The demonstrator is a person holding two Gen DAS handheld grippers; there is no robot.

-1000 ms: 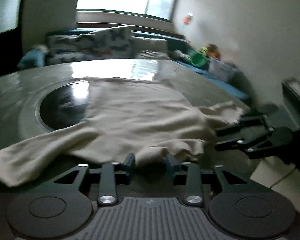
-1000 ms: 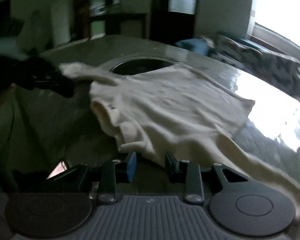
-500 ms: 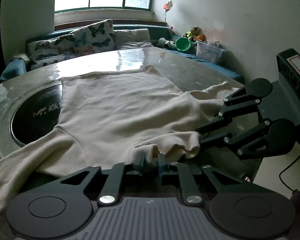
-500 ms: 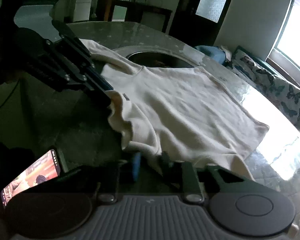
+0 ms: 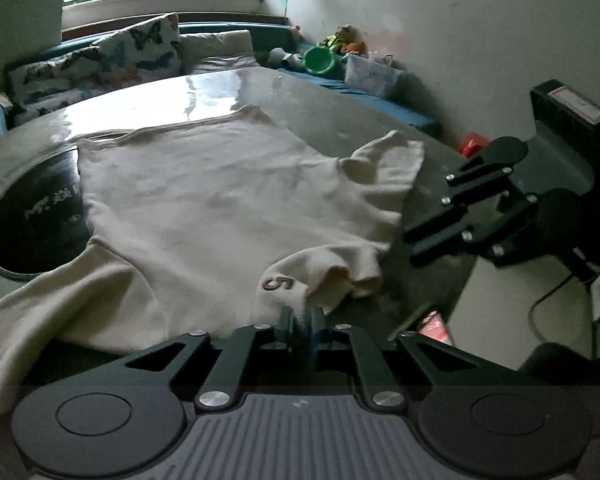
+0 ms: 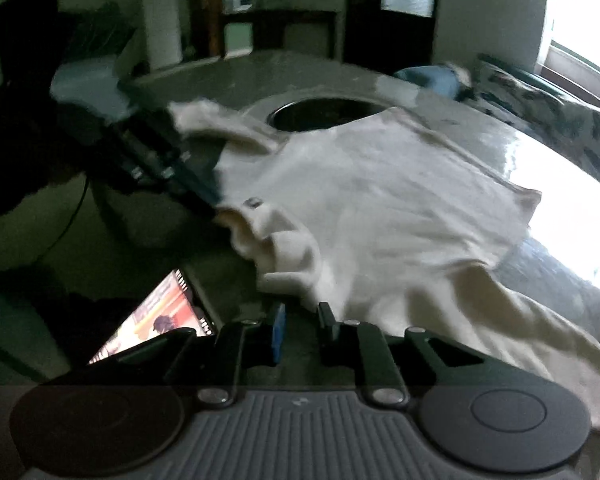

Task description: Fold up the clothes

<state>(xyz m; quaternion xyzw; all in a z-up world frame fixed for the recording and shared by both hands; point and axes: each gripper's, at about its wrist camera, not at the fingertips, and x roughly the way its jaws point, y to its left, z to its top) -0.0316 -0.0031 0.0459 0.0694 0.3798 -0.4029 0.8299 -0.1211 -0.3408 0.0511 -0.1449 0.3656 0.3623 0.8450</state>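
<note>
Cream shirt (image 5: 220,200) lies spread on your desk (image 5: 340,120), collar toward you | your left gripper (image 5: 300,320) is clamped on the collar edge at 6 o'clock | your right gripper (image 6: 300,320) has just been opening, jaws apart, collar fabric just ahead, not pinched | phone (image 6: 156,320) at 8 o'clock.
</note>
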